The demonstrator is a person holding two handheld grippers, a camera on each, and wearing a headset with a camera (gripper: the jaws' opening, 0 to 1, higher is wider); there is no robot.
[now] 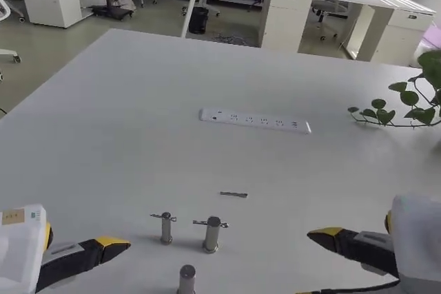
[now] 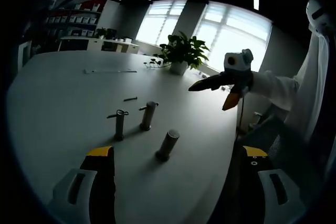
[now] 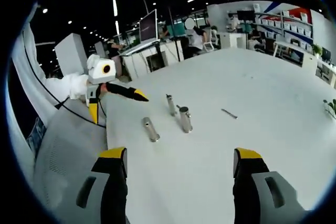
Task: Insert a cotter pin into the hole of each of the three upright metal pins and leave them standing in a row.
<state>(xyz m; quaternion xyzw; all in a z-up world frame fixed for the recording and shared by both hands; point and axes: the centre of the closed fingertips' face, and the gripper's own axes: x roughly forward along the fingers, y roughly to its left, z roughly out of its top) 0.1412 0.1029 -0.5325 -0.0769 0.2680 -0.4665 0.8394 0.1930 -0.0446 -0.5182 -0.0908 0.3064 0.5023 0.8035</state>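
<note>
Three metal pins stand upright near the table's front edge. The left pin (image 1: 166, 227) and the middle pin (image 1: 212, 233) each carry a cotter pin through the top. The nearest pin (image 1: 187, 279) (image 2: 167, 145) (image 3: 150, 129) has a bare top. A loose cotter pin (image 1: 233, 194) (image 2: 130, 98) (image 3: 229, 113) lies flat behind them. My left gripper (image 1: 103, 247) (image 2: 177, 151) is open and holds nothing, left of the pins. Off to their right my right gripper (image 1: 315, 263) (image 3: 179, 153) is open too, with nothing between its jaws.
A white power strip (image 1: 255, 120) lies across the middle of the white table (image 1: 103, 122). A leafy plant (image 1: 406, 101) trails in at the right edge. Desks and cabinets stand beyond the far edge.
</note>
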